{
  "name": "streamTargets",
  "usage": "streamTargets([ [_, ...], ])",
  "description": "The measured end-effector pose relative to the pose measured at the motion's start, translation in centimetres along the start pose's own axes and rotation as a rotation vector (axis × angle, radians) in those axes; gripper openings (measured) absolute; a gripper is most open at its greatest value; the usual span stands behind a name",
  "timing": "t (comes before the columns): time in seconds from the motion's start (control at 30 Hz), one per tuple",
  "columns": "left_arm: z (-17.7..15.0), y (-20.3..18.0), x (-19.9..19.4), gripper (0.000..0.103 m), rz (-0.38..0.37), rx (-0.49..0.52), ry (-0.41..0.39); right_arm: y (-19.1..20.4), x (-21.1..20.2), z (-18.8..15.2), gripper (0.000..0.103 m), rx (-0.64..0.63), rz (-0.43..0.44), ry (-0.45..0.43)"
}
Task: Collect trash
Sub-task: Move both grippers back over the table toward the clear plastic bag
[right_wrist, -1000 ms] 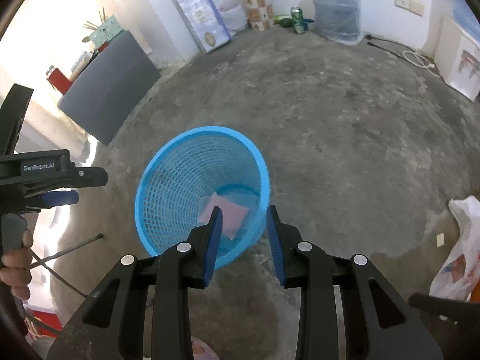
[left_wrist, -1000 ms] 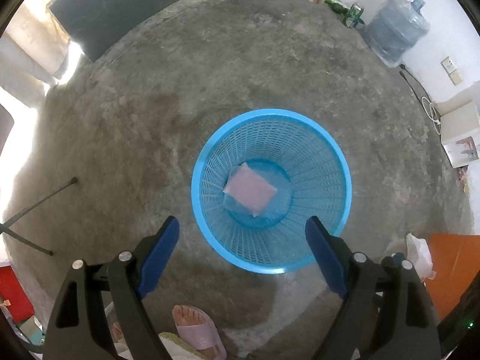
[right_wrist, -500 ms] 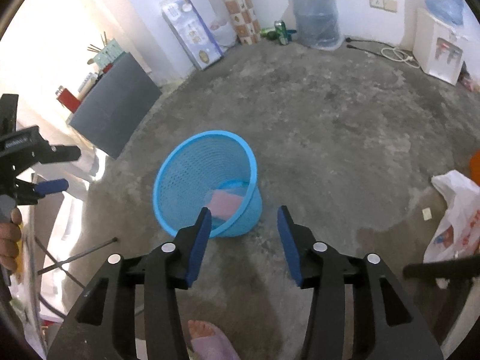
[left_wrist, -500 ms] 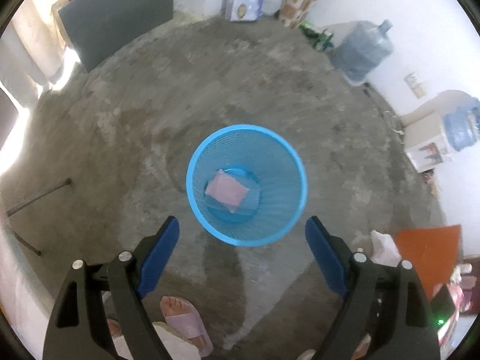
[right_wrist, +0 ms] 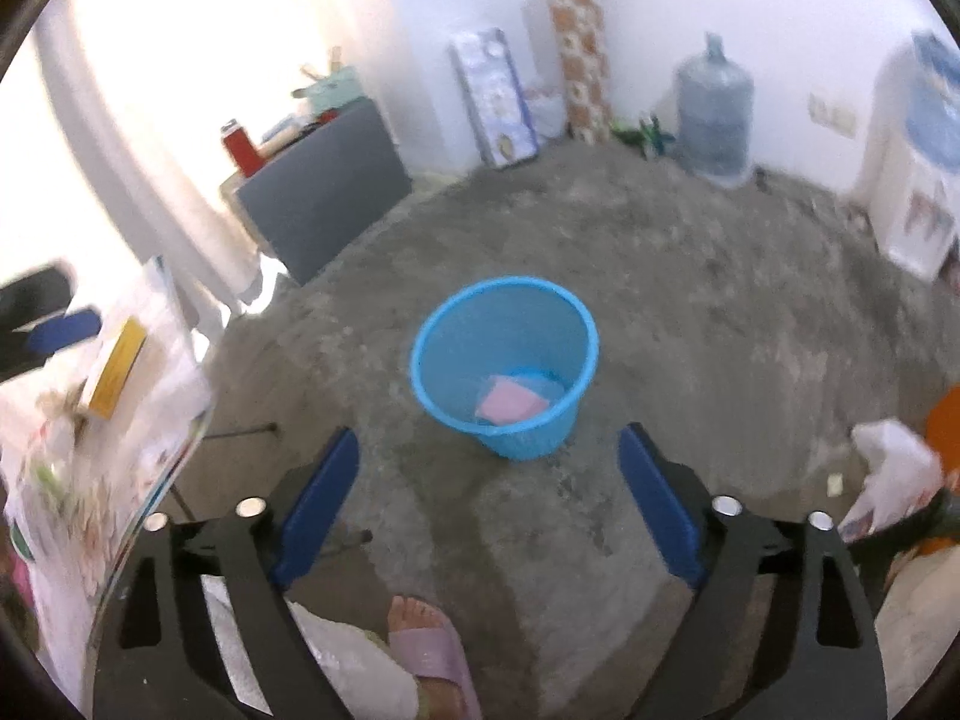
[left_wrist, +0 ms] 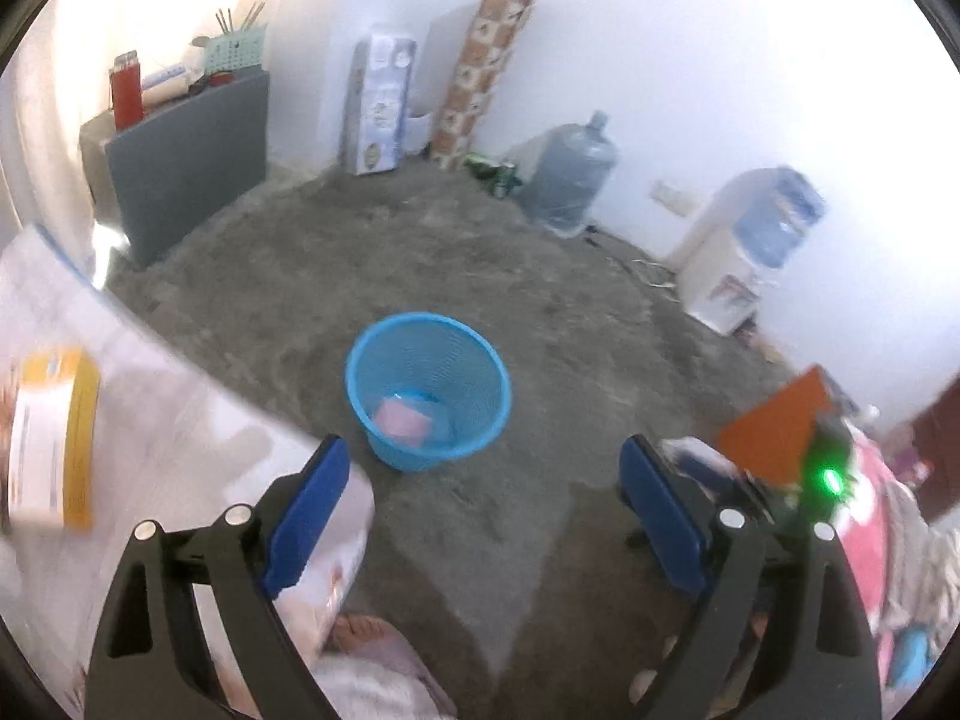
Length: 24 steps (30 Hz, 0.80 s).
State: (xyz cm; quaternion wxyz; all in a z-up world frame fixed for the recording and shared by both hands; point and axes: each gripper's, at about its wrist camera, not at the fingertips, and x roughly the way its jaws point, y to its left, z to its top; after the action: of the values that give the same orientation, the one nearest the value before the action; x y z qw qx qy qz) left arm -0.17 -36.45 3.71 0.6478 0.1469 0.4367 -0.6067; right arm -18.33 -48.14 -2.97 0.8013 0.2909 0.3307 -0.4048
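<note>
A blue mesh waste basket (left_wrist: 429, 390) stands on the concrete floor, also in the right wrist view (right_wrist: 504, 363). A pink packet (left_wrist: 401, 420) lies at its bottom, and shows in the right wrist view too (right_wrist: 510, 402). My left gripper (left_wrist: 483, 516) is open and empty, well back from the basket and high above the floor. My right gripper (right_wrist: 489, 504) is open and empty, also well back from the basket. The left gripper's blue pad (right_wrist: 63, 330) shows at the left edge of the right wrist view.
A table with a white printed cover (left_wrist: 180, 420) and a yellow-and-white box (left_wrist: 51, 438) is at the left. A white plastic bag (right_wrist: 888, 480) lies on the floor at right. A water jug (right_wrist: 714, 114), dispenser (left_wrist: 750, 252), grey panel (right_wrist: 324, 192) and boxes line the walls. My sandalled foot (right_wrist: 426, 642) is below.
Both grippers have lifted and drawn back from the basket, which now looks smaller and farther. The right gripper's jaws have opened wide. The table has come into view at left.
</note>
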Motion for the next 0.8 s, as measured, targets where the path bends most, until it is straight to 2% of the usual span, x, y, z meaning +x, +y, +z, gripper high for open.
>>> streamTargets([
  [0.07, -2.5, 0.6, -2.1, 0.091, -0.025, -0.044, -0.014, 2.0, -0.6, 0.0, 0.092, -0.078, -0.028, -0.025],
  [0.2, -7.8, 2.7, -6.1, 0.094, 0.031, -0.140, -0.095, 5.1, -0.9, 0.0, 0.095, -0.199, -0.041, -0.040],
  [0.3, -11.8, 5.2, -9.3, 0.094, 0.053, -0.241, -0.163, 8.1, -1.1, -0.4, 0.095, -0.299, -0.085, -0.059],
  [0.37, -14.7, 6.8, -11.5, 0.094, 0.095, -0.317, -0.228, 10.9, -1.5, -1.0, 0.095, -0.377, -0.110, -0.074],
  [0.43, -17.4, 8.4, -13.6, 0.094, 0.139, -0.392, -0.279, 13.0, -1.8, -1.8, 0.095, -0.440, -0.099, -0.089],
  [0.53, -21.9, 11.0, -16.8, 0.094, 0.204, -0.506, -0.328, 16.8, -2.3, -3.0, 0.095, -0.525, -0.022, -0.107],
  [0.63, -24.8, 12.6, -19.2, 0.097, 0.252, -0.560, -0.354, 20.4, -2.5, -3.9, 0.095, -0.595, 0.061, -0.094],
  [0.8, -27.5, 14.2, -21.9, 0.097, 0.303, -0.604, -0.384, 24.3, -3.8, -4.7, 0.095, -0.647, 0.228, -0.110],
])
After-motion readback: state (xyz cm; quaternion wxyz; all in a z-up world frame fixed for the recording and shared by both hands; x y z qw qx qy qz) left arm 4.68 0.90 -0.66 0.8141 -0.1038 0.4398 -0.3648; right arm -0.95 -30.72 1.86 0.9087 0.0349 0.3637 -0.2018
